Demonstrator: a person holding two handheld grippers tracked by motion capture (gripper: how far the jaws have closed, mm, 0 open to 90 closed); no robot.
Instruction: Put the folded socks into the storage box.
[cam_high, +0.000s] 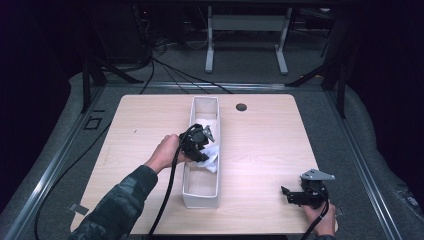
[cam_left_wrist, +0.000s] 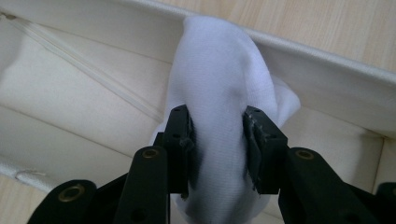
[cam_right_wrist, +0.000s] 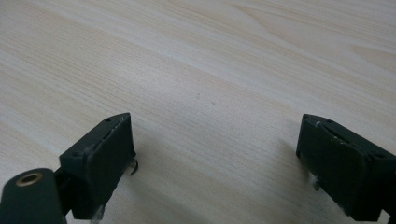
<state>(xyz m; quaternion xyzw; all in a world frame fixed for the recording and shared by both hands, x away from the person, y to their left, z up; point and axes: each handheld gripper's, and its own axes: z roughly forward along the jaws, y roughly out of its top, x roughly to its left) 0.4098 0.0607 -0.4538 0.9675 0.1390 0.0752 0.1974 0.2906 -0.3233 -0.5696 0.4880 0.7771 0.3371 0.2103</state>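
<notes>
A long cream fabric box (cam_high: 187, 192) stands lengthwise in the middle of the wooden table. My left gripper (cam_high: 206, 150) reaches into it from the left side and is shut on a white cloth (cam_high: 212, 159). In the left gripper view the white cloth (cam_left_wrist: 219, 84) bulges between the two black pads (cam_left_wrist: 180, 140) and drapes against the box's far wall (cam_left_wrist: 327, 70). My right gripper (cam_high: 292, 196) rests low near the table's front right corner. Its jaws stand wide open over bare wood (cam_right_wrist: 210, 93), with nothing between the pads (cam_right_wrist: 105, 158).
The table (cam_high: 260, 150) has a round cable hole (cam_high: 241, 107) near its back edge. More white cloth (cam_high: 202, 120) lies in the far half of the box. Cables trail from both grippers off the front edge. Beyond the table are floor cables and a frame's legs.
</notes>
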